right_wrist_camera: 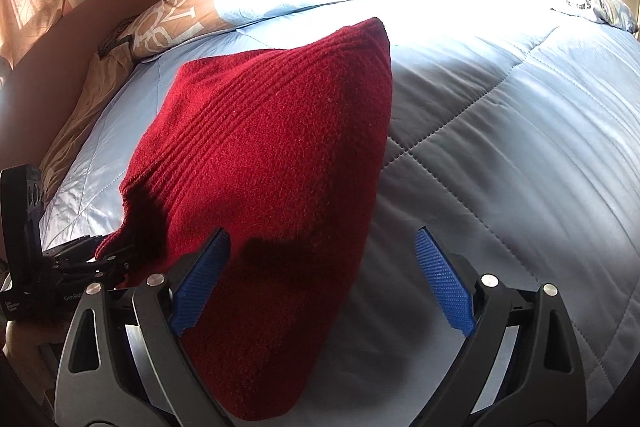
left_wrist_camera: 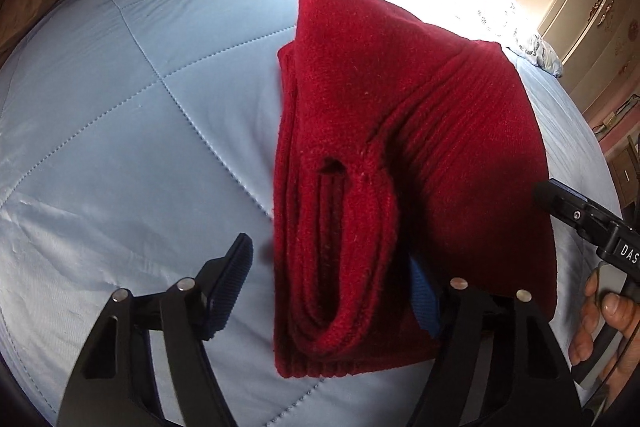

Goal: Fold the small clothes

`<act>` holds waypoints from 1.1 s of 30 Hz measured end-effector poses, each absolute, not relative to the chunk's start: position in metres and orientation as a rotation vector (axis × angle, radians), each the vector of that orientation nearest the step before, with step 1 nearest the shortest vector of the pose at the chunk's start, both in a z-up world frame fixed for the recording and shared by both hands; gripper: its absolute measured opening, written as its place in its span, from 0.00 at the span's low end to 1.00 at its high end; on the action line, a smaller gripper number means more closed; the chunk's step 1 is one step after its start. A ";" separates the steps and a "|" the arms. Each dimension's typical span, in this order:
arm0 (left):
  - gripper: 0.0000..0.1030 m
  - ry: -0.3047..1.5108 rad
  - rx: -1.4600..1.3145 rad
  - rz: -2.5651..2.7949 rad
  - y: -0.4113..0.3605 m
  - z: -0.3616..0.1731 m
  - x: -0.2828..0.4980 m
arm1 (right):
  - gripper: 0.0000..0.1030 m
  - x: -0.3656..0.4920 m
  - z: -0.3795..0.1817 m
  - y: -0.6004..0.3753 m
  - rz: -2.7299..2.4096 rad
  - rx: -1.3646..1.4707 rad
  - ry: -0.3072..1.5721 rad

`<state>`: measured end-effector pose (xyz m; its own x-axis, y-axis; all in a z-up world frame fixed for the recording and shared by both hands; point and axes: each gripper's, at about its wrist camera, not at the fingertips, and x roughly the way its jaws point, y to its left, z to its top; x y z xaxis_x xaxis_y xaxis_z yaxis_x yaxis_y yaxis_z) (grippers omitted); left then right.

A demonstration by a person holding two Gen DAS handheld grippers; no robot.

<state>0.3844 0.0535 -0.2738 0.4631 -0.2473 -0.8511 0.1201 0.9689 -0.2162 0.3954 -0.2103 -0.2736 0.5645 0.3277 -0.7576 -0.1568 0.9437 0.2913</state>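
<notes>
Left black two-finger gripper (left_wrist_camera: 332, 291): jaws spread wide, angled steeply down, red knit cloth between the blue ribbed pads, far pad hidden behind it. Right black two-finger gripper (right_wrist_camera: 324, 281): jaws wide apart, tilted down, pads pressing nothing. Person's right hand (left_wrist_camera: 604, 327) wraps its handle, fingertips curled around.

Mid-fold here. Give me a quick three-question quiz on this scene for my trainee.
1. True or false: the sweater lies on a blue quilt.
2. In the left wrist view, which finger of the left gripper is partly hidden under the sweater? A: the one on the picture's left. B: the one on the picture's right. C: neither.
3. Fill in: the jaws of the right gripper stand ___.
Key: 1 true; 2 B; 3 open.
</notes>
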 end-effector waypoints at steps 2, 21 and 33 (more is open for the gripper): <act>0.71 1.071 -0.107 -0.211 0.049 -0.275 0.385 | 0.91 0.400 -0.280 -0.213 0.292 0.251 0.961; 0.32 1.040 -0.151 -0.237 0.035 -0.267 0.392 | 0.32 0.407 -0.284 -0.197 0.378 0.271 1.013; 0.23 0.952 -0.144 -0.244 0.039 -0.244 0.376 | 0.26 0.388 -0.252 -0.197 0.392 0.233 0.877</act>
